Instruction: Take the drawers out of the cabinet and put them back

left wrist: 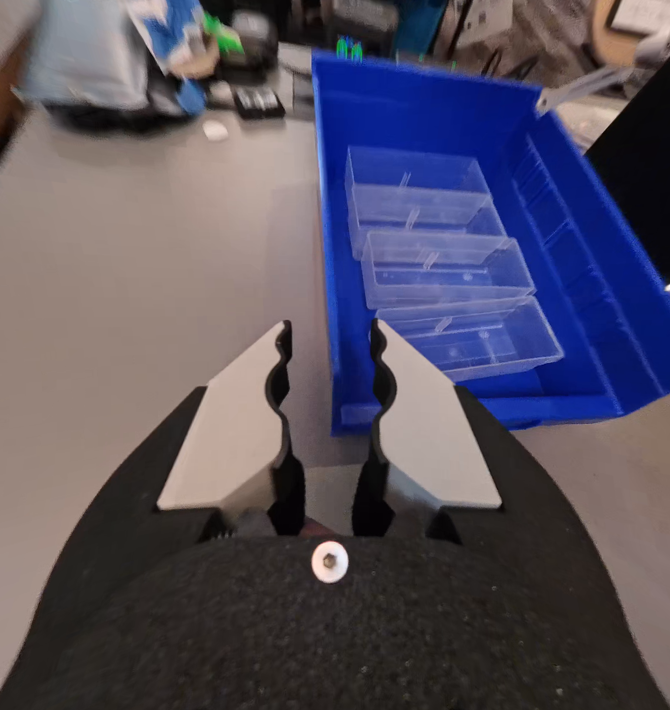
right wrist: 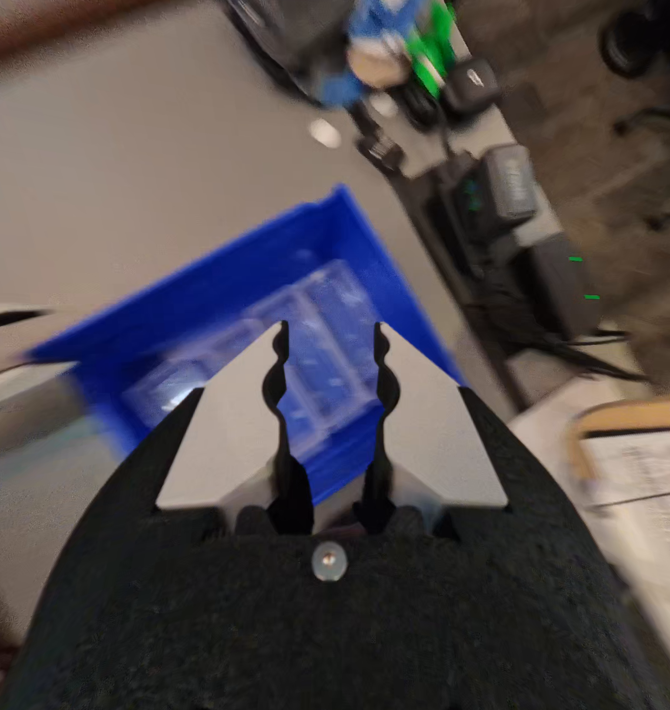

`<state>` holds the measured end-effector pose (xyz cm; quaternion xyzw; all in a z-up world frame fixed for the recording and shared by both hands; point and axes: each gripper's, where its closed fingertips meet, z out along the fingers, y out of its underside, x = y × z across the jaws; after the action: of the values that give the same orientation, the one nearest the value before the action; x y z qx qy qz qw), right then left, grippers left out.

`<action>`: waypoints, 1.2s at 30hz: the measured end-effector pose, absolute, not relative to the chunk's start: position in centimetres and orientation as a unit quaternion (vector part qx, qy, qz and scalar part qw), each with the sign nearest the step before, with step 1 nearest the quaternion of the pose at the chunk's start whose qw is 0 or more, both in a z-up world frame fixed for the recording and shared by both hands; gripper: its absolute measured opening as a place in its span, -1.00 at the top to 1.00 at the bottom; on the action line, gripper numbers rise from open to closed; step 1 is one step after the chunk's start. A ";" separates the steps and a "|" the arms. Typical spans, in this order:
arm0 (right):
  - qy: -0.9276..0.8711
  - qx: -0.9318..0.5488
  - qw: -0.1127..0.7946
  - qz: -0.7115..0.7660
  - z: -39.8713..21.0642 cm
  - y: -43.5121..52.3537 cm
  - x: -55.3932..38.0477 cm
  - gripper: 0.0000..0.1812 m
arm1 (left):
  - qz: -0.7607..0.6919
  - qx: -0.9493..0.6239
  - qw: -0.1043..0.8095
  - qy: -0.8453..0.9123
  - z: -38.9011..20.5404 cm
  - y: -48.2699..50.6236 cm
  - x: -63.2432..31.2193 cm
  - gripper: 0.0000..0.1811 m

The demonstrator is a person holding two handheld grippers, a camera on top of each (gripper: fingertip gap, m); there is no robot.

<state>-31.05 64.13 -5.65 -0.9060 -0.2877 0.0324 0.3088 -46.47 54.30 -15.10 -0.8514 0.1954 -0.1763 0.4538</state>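
Three clear plastic drawers lie in a row inside a blue bin (left wrist: 327, 238) on the grey table: a far one (left wrist: 414, 192), a middle one (left wrist: 446, 271) and a near one (left wrist: 475, 340). My left gripper (left wrist: 330, 326) is open and empty, above the table just left of the bin's near left wall. In the blurred right wrist view my right gripper (right wrist: 330, 326) is open and empty, above the bin (right wrist: 218, 284) with the clear drawers (right wrist: 325, 353) showing between its fingers. A dark panel (left wrist: 648, 161), maybe the cabinet, stands right of the bin.
Clutter lines the table's far edge: a pale bag (left wrist: 91, 69), a blue and white pack (left wrist: 179, 42), black devices (left wrist: 258, 100) and a small white object (left wrist: 215, 130). Black boxes and cables (right wrist: 517, 246) sit right of the bin, with a paper sheet (right wrist: 640, 472) nearby.
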 end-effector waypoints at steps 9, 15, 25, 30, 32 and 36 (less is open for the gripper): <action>-0.173 -0.861 0.394 0.269 -13.4 34.2 -25.7 0.51 | -0.043 -0.698 0.329 0.634 -14.4 51.0 -39.0 0.46; -0.091 -0.884 0.408 0.211 -16.1 24.7 -18.2 0.48 | 0.005 -0.623 0.109 0.774 -19.4 51.2 -38.6 0.37; -0.031 -0.872 0.418 0.251 -16.8 21.0 -16.9 0.48 | 0.063 -0.592 0.034 0.802 -21.5 51.7 -37.7 0.30; -0.034 -0.875 0.409 0.255 -17.4 20.4 -16.7 0.48 | 0.087 -0.591 0.027 0.802 -22.3 52.2 -38.0 0.27; -0.032 -0.877 0.410 0.249 -17.5 20.3 -16.2 0.48 | 0.084 -0.591 0.032 0.802 -22.3 52.2 -37.8 0.31; -0.015 -0.872 0.416 0.258 -17.1 20.6 -15.7 0.48 | 0.076 -0.580 0.033 0.810 -22.8 52.4 -37.7 0.36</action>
<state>-15.71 20.61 -17.14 -0.8716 -0.0153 0.2581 0.4165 -37.69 52.38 -22.82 -0.5802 0.8103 0.0762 0.0326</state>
